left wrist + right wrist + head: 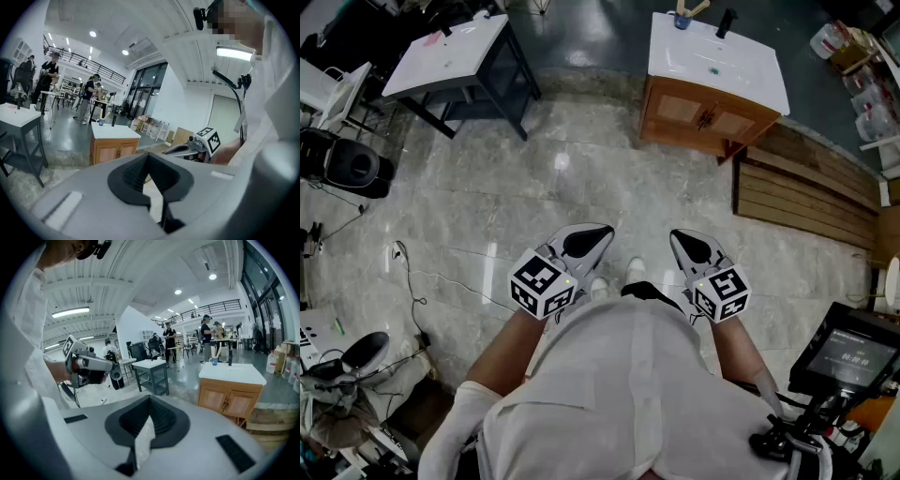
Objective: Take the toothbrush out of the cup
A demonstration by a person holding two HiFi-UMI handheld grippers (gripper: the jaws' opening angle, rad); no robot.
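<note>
Wooden cabinet (703, 112) with a white basin top stands across the stone floor (581, 178). Blue cup (682, 21) at its back edge, toothbrush (694, 8) upright inside. Left gripper (602, 234) and right gripper (679, 240): jaws together, empty, far from cup.

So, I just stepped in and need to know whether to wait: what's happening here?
A person stands on the marble floor holding the left gripper and the right gripper out in front, both shut and empty. The toothbrush sits in the blue cup on the sink cabinet ahead, across a stretch of floor. Neither gripper is near it yet.
</note>
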